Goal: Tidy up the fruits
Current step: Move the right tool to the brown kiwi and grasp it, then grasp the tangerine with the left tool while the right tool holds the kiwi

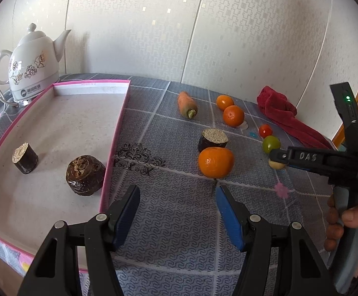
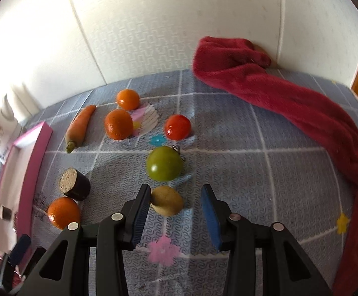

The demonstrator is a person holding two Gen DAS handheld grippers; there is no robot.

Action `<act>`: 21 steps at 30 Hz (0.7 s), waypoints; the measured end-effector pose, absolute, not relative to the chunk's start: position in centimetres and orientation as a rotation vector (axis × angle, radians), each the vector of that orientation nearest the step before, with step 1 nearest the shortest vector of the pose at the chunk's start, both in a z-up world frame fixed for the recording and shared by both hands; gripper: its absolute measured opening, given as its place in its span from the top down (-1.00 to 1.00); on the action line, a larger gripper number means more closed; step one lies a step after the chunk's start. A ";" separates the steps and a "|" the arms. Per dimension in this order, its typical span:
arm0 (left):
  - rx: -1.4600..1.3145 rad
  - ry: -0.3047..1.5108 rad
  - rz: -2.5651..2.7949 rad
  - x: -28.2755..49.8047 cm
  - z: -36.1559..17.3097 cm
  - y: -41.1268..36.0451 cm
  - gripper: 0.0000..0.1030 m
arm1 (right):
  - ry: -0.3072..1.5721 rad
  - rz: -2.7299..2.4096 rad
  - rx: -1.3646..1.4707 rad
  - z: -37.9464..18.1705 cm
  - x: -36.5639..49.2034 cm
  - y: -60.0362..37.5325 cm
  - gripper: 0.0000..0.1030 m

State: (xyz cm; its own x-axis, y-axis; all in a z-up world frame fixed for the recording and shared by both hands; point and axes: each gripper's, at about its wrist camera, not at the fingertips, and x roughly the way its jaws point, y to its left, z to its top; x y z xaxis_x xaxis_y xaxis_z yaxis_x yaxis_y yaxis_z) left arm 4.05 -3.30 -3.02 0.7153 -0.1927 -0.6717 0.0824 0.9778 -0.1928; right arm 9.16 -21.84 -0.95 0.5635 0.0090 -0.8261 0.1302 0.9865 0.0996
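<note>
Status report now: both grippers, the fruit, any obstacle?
Left gripper open, empty. Right gripper open around potato, not gripped. Green tomato close ahead.

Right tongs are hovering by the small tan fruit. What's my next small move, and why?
Probably nudge the right tongs a little forward and left, then close. They are open, and the tan fruit sits against the left finger, off-centre in the gap, with the green tomato just beyond.

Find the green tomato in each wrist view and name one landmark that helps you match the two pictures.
Left wrist view: the green tomato sits far right, mid-height, just above the tip of the right gripper.
Right wrist view: the green tomato sits near the centre, just beyond the open right gripper.
Shared landmark: the red tomato lies right behind it in both.
</note>
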 end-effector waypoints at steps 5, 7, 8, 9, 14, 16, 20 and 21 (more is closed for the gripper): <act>-0.149 0.753 -0.163 4.0 -3.0 -3.6 -0.26 | 0.981 -0.033 0.080 -1.0 8.9 -20.5 0.48; -0.152 0.756 -0.166 4.1 -3.0 -3.6 -0.26 | 0.987 -0.030 0.090 -1.1 8.9 -20.6 0.48; -0.157 0.764 -0.171 4.3 -3.1 -3.7 -0.26 | 0.989 -0.031 0.094 -1.1 8.9 -20.6 0.48; -0.162 0.770 -0.175 4.5 -3.1 -3.7 -0.26 | 0.993 -0.031 0.103 -1.1 8.9 -20.7 0.48; -0.164 0.765 -0.201 5.3 -2.4 -4.2 -0.17 | 1.028 -0.030 0.206 -1.6 9.2 -21.7 0.48; -0.153 0.767 -0.209 5.6 -2.4 -4.6 -0.17 | 1.026 -0.028 0.228 -1.7 9.2 -22.0 0.48; -0.141 0.784 -0.234 6.5 -2.4 -5.4 -0.17 | 1.025 -0.027 0.245 -1.6 9.0 -22.0 0.48; -0.144 0.790 -0.243 6.9 -2.4 -5.6 -0.17 | 1.025 -0.028 0.244 -1.6 9.0 -22.0 0.48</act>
State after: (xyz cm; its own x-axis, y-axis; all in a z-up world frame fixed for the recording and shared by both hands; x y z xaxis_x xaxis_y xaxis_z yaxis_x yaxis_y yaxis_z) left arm 6.86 -5.57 -2.38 0.6783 -0.2693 -0.6836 0.1618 0.9623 -0.2186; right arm 9.03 -21.97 -1.61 0.5209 0.0910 -0.8487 0.1371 0.9725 0.1884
